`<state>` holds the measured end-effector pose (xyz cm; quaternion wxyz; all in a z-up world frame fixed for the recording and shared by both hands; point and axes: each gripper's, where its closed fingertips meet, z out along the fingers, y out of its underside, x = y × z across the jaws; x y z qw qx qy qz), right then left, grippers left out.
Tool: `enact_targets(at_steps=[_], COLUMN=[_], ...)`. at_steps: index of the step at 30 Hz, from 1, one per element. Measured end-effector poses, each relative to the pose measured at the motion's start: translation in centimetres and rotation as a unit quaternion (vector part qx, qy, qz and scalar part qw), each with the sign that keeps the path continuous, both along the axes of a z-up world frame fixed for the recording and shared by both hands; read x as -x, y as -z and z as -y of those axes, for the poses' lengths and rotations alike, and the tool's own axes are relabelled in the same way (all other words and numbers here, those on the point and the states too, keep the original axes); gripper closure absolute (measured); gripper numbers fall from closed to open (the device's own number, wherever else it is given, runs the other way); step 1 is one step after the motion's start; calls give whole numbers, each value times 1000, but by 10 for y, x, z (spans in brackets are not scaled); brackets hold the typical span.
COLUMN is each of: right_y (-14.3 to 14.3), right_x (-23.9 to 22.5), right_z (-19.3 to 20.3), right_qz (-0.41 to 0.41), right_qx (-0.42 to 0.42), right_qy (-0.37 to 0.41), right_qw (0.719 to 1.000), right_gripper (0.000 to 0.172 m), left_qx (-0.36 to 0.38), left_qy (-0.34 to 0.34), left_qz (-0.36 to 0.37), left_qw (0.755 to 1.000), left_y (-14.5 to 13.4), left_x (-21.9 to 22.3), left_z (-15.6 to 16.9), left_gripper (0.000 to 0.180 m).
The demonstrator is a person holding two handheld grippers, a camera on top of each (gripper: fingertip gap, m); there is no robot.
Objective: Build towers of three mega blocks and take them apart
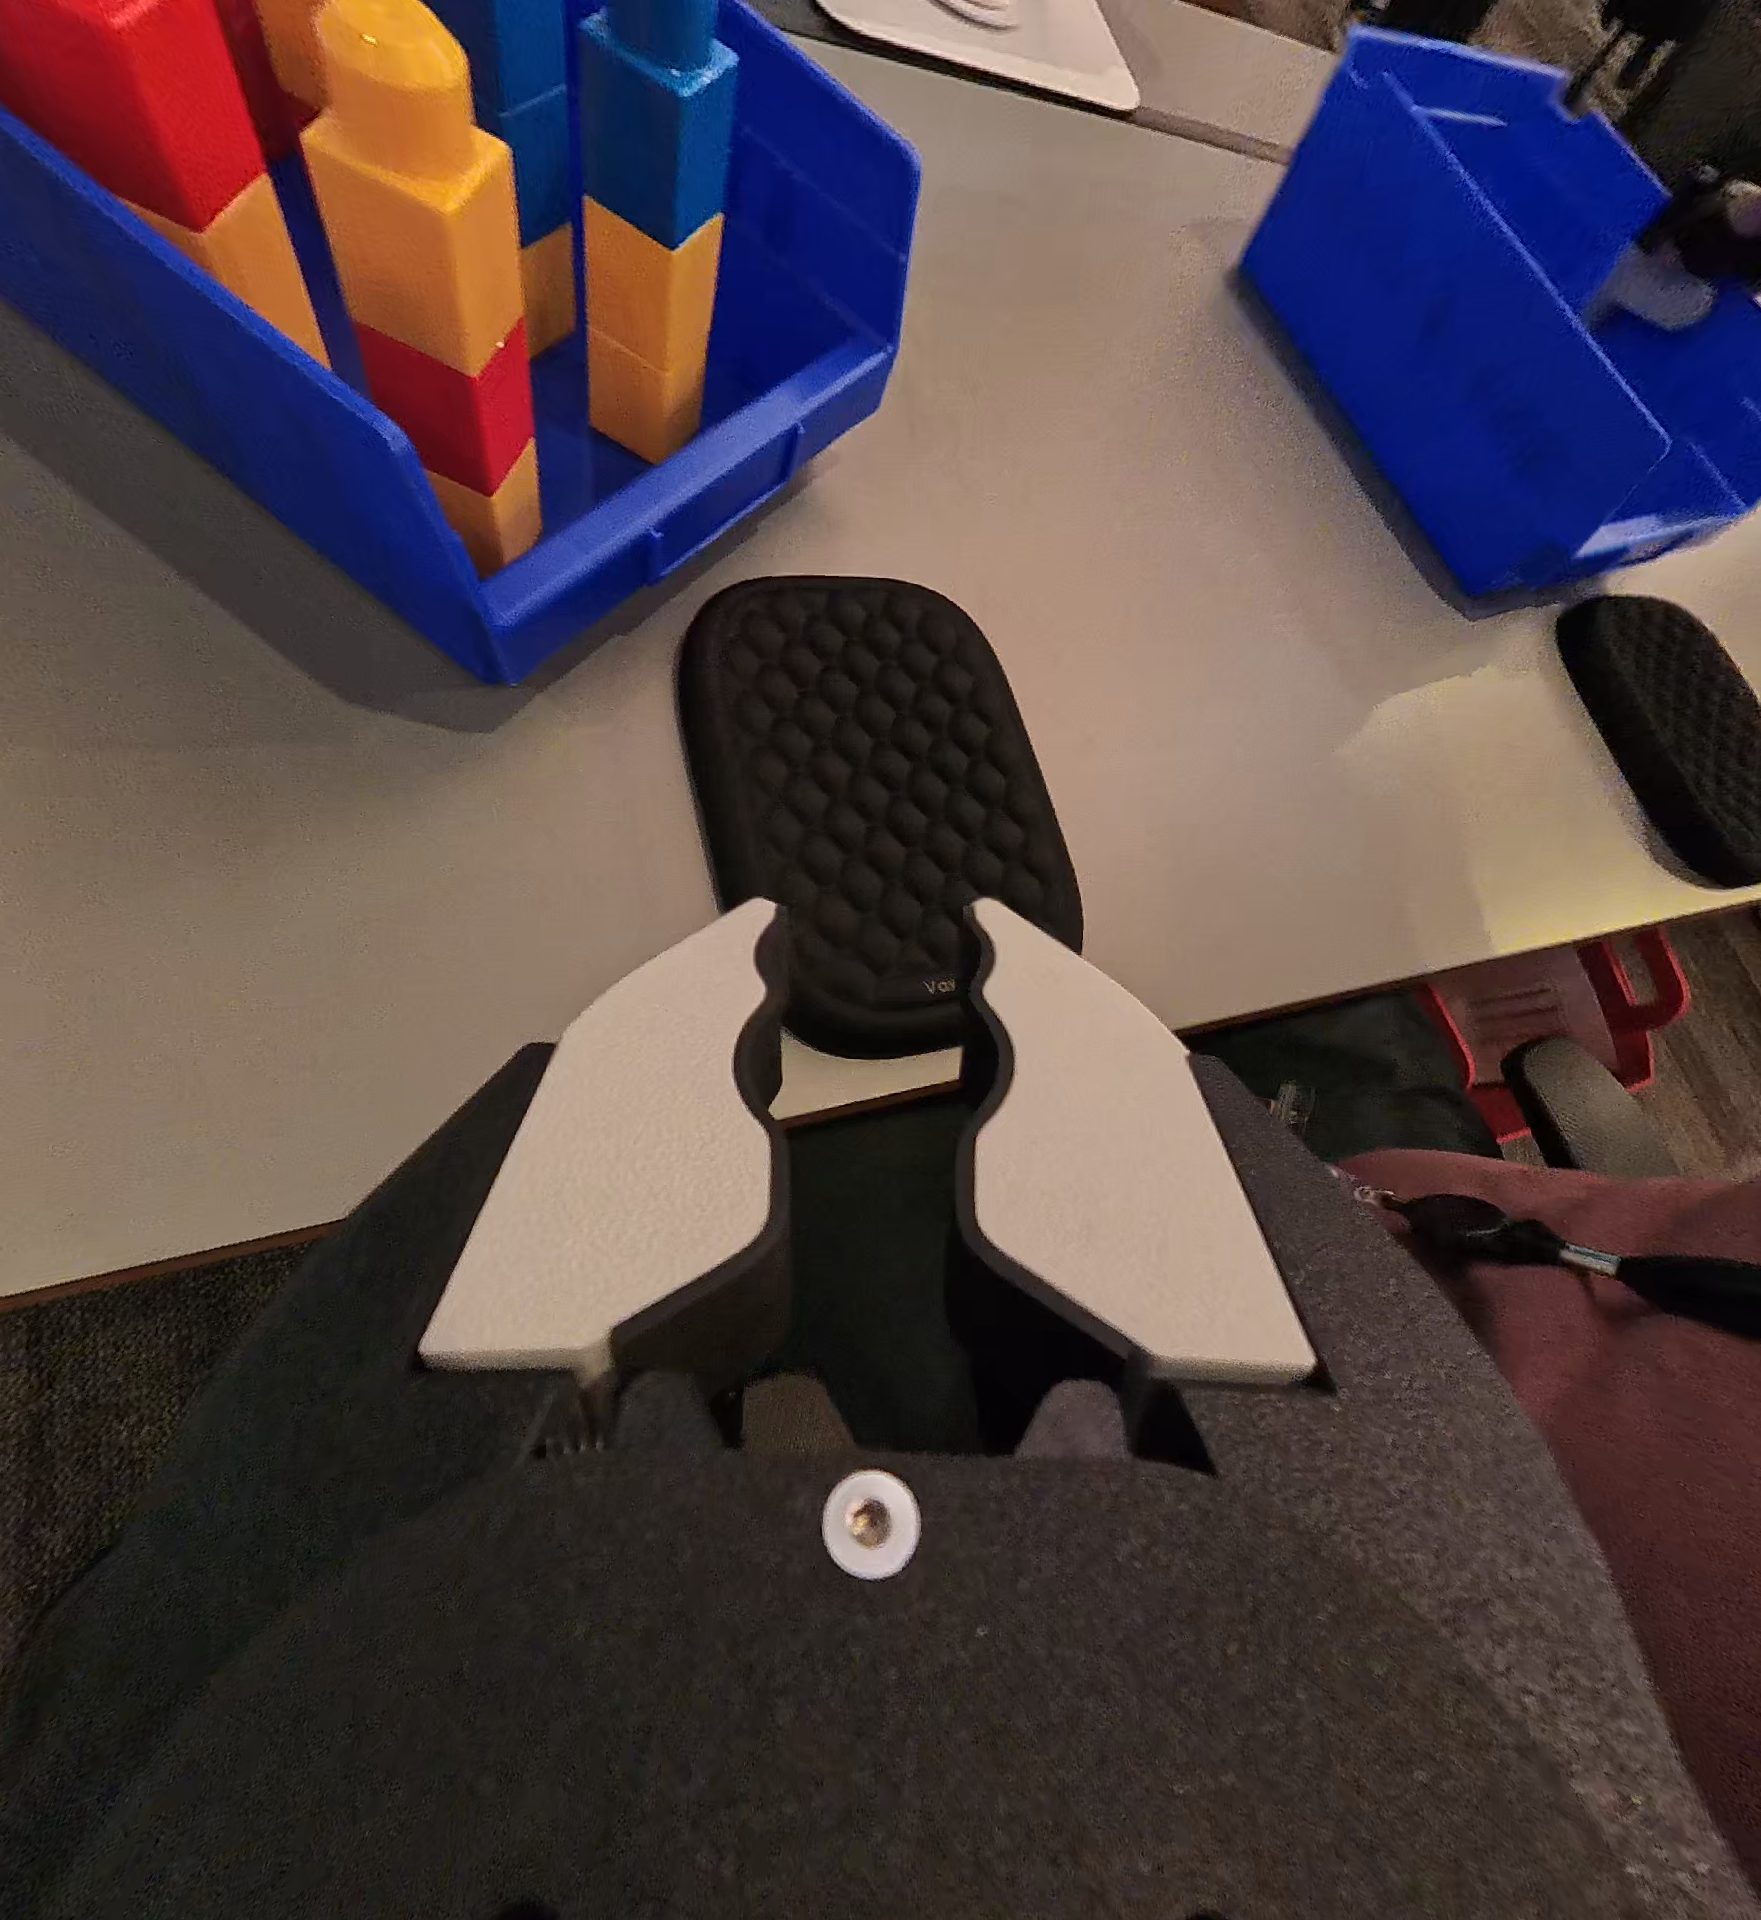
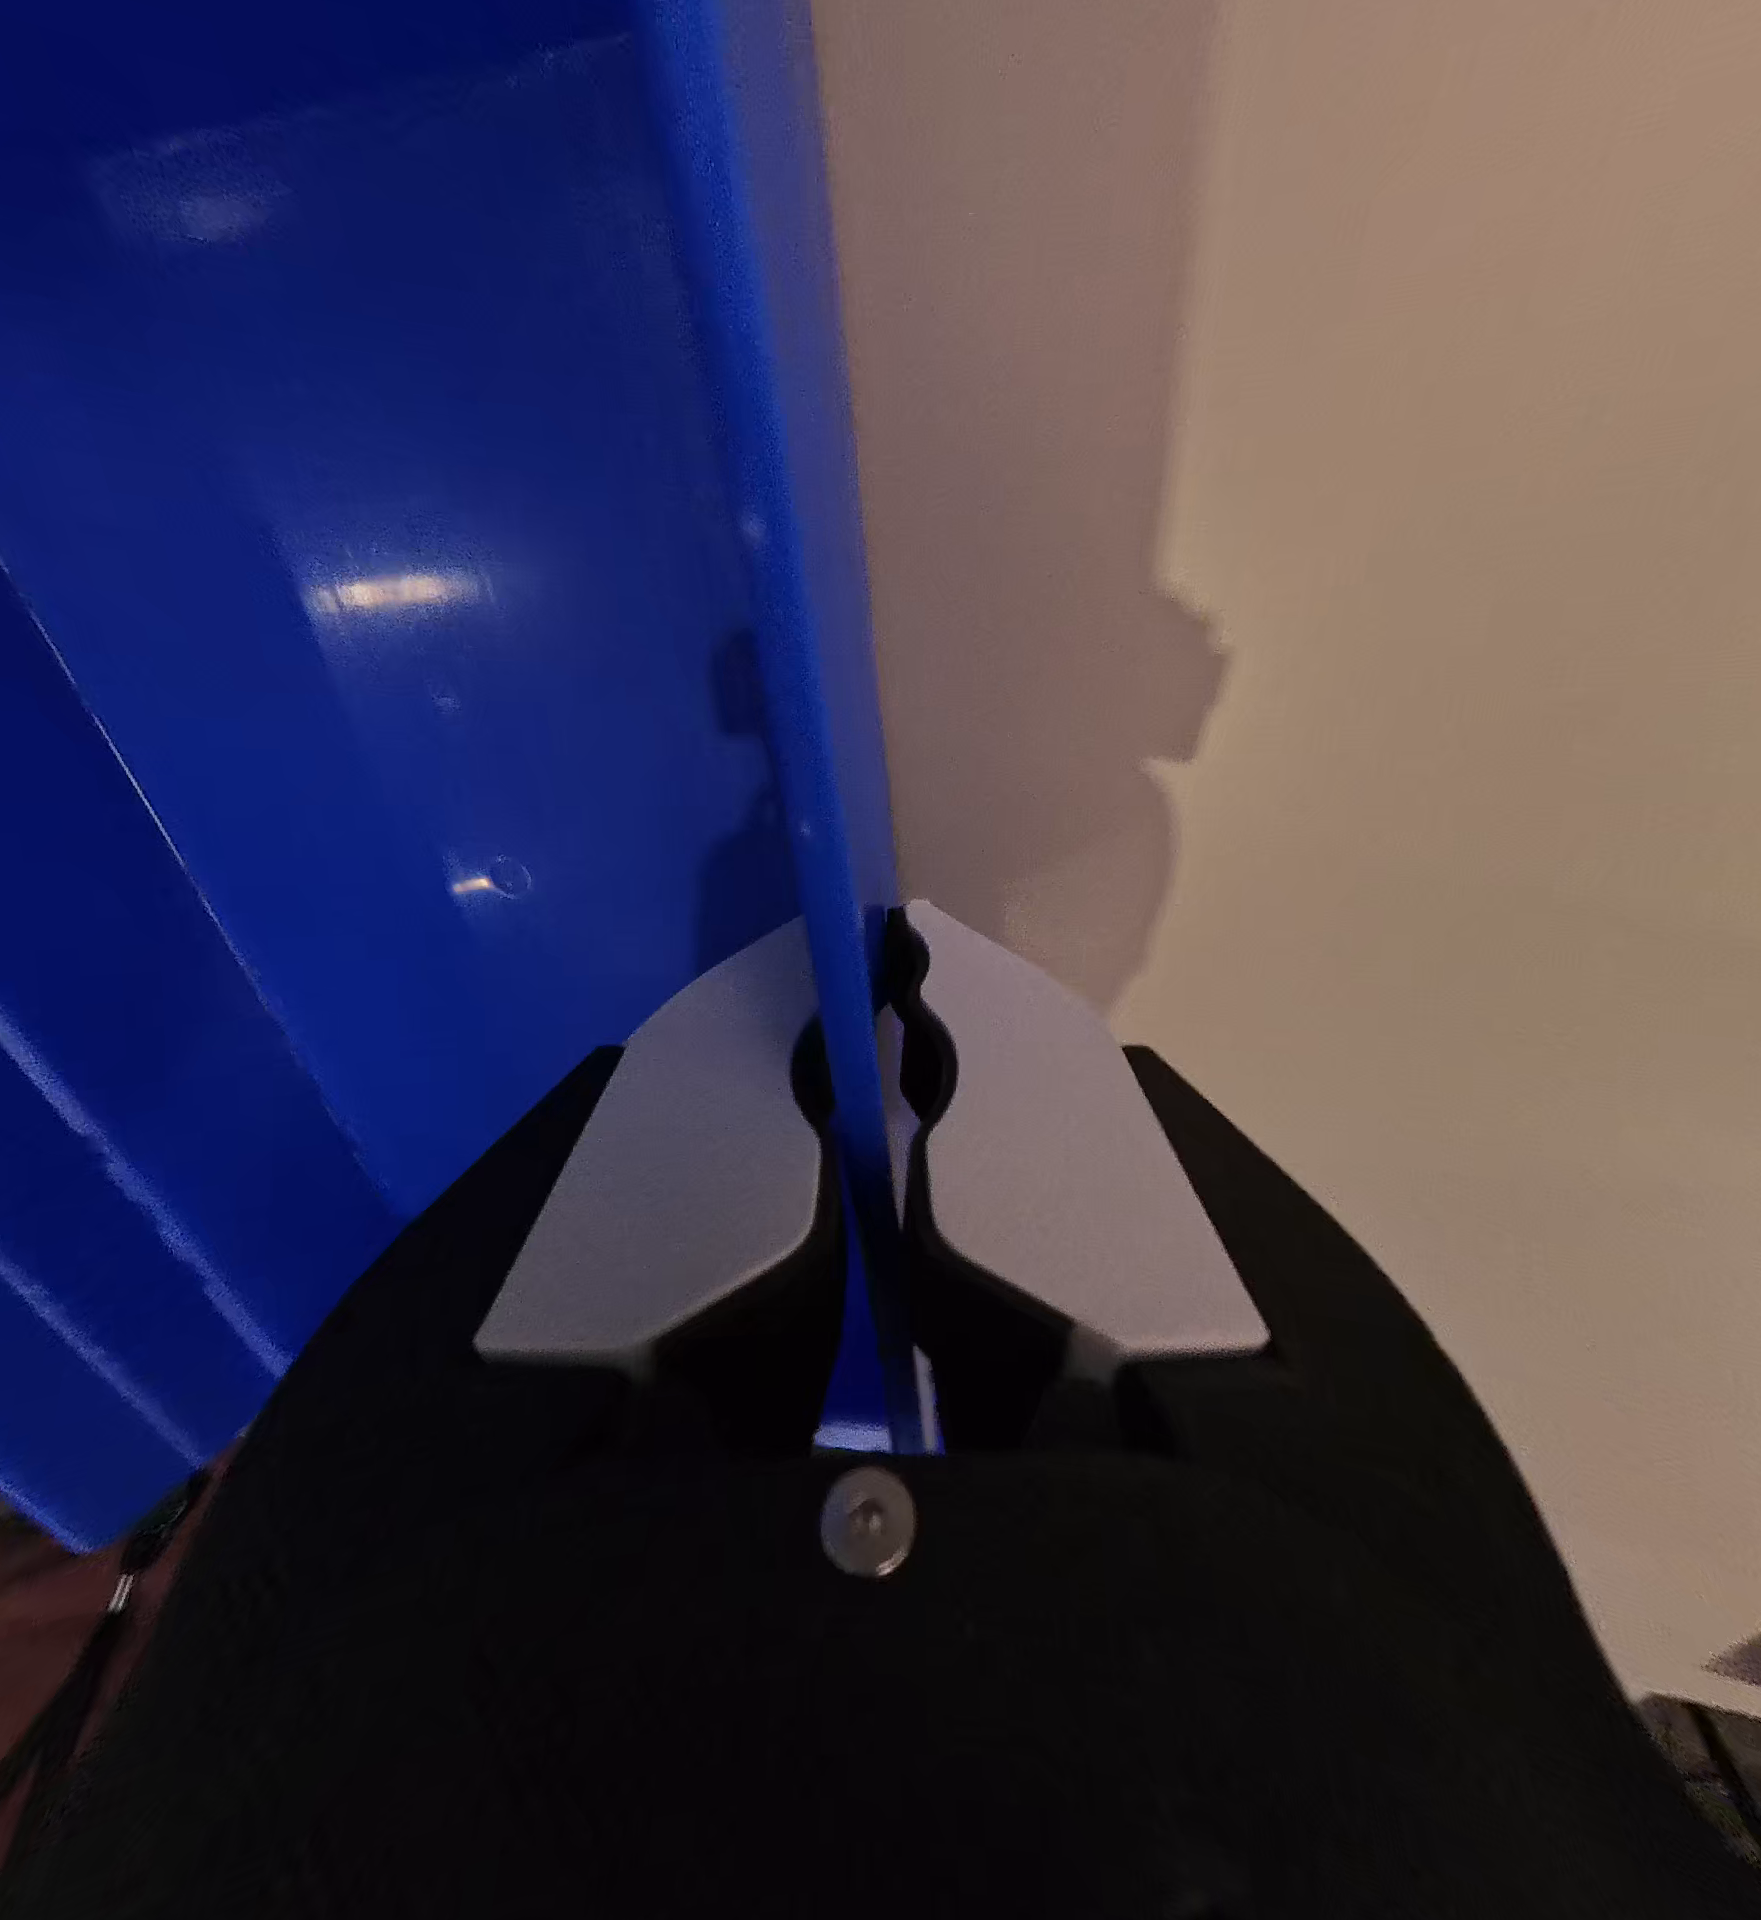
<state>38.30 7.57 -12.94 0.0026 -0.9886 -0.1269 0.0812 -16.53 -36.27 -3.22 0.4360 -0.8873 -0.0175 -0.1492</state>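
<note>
My left gripper is open and empty. It hovers over a black padded rest near the table's front edge. A blue bin at the far left holds several upright towers of mega blocks, among them a yellow and red one and a blue and yellow one. My right gripper is shut on the thin side wall of a second blue bin, one pad on each face. No block shows in that bin. This bin and the right gripper also show in the left wrist view at the far right.
A second black padded rest lies at the table's right front edge. A white flat object lies at the back. The grey table runs between the two bins. A sleeve is at the lower right. The grippers' ends are close to 70 cm from one another. The black padded rest lies around 15 cm away from my left fingertips.
</note>
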Motion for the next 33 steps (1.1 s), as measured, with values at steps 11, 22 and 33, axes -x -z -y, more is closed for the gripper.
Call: enact_targets(at_steps=[11, 22, 33], right_y=[0, -69, -211], right_x=[-73, -69, 37], right_z=[-3, -35, 12], right_qz=[-2, 5, -183], right_qx=[-9, -222, -433], right_qy=[30, -10, -77], right_qw=[1000, 975, 879], right_gripper=[164, 129, 118], left_qx=[-33, -87, 36], left_qy=[-91, -258, -237], left_qz=[28, 26, -8], left_qw=[995, 962, 971], left_y=[-22, -39, 15], left_x=[47, 145, 116], left_z=[-17, -61, -135], left_gripper=[150, 117, 116])
